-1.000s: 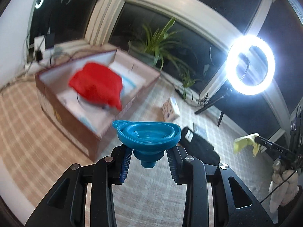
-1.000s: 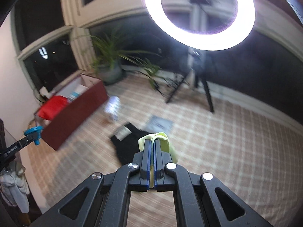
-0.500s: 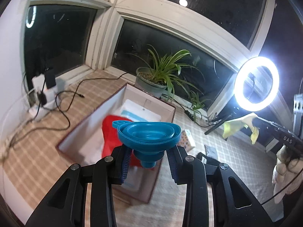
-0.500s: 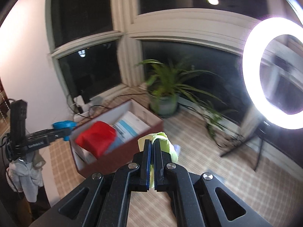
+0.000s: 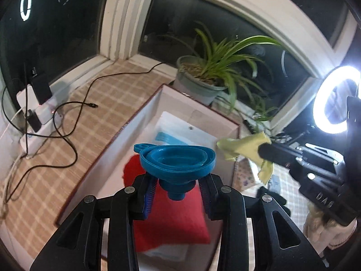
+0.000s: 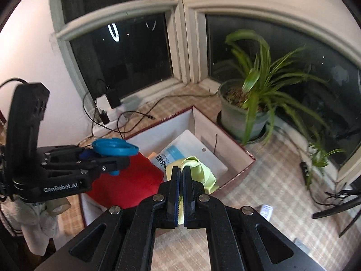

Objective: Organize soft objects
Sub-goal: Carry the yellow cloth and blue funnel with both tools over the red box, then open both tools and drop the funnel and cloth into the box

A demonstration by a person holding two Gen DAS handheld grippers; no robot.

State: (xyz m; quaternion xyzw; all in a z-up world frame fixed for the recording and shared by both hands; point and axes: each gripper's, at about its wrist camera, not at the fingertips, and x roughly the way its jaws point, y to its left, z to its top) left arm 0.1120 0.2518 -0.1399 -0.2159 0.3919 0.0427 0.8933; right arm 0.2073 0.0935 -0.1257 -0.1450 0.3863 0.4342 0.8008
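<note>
Above the open box (image 6: pixel 225 135), both grippers hover so their loads can drop inside beside the red cushion (image 6: pixel 126 180). Left gripper (image 5: pixel 178 187) pinches a blue funnel (image 5: pixel 177 162) by its neck; right gripper (image 6: pixel 181 180), pressed together, clamps a yellow-green cloth (image 6: pixel 198 169).

The box (image 6: pixel 227 144) stands open-topped; the potted plant (image 6: pixel 252 103) crowds its far corner.

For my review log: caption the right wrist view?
Right tool pinching yellow cloth above open box; left tool carries blue funnel.
</note>
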